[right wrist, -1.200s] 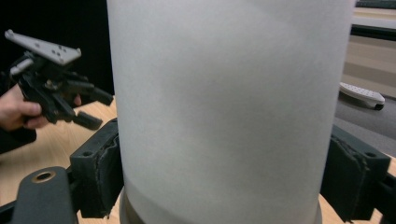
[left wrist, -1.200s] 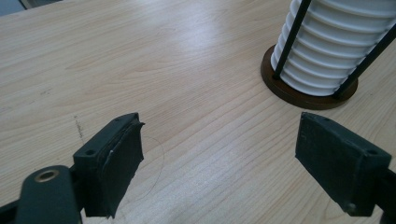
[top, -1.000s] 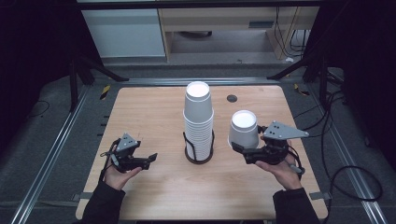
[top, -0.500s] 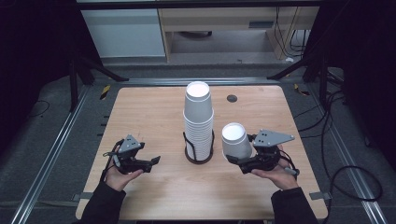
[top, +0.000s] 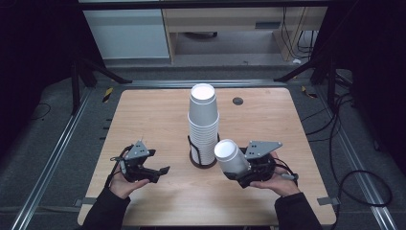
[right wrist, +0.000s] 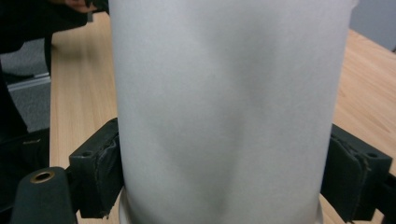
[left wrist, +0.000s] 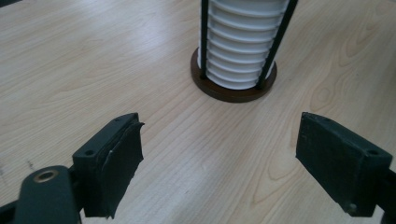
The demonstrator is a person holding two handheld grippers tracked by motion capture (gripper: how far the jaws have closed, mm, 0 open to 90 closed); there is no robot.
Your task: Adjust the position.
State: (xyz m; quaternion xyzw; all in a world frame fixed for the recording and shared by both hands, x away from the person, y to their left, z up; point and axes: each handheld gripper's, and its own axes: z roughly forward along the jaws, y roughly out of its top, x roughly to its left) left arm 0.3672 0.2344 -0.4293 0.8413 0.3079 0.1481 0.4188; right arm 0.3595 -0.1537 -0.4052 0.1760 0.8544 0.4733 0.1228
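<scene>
While the person stands at the near edge, high view: right claw (top: 238, 171) clamps a single white paper cup (top: 231, 156), tilted with its closed base up and toward the stack, just right of the cup stack (top: 203, 125) in its black wire holder (top: 201, 160) mid-worktop (top: 143, 115). Left claw (top: 155, 172) hangs wide apart and empty, left of the holder, low over the wood.

Left gripper view: both black pads (left wrist: 119, 156) spread, nothing between them; holder base and ribbed cup rims ahead, apart from the claw.

Right gripper view: cup wall (right wrist: 229, 107) up close, pads (right wrist: 105, 172) pressed on either side near the rim, a faint dent visible in the wall.

Risks, judging from this: squeeze is already creasing thin paper, so more force could crush it; the tilted cup sits close to the tall stack, so a sideways swing could knock the stack or tip the holder; a loose grip on the smooth taper could let it slip.
</scene>
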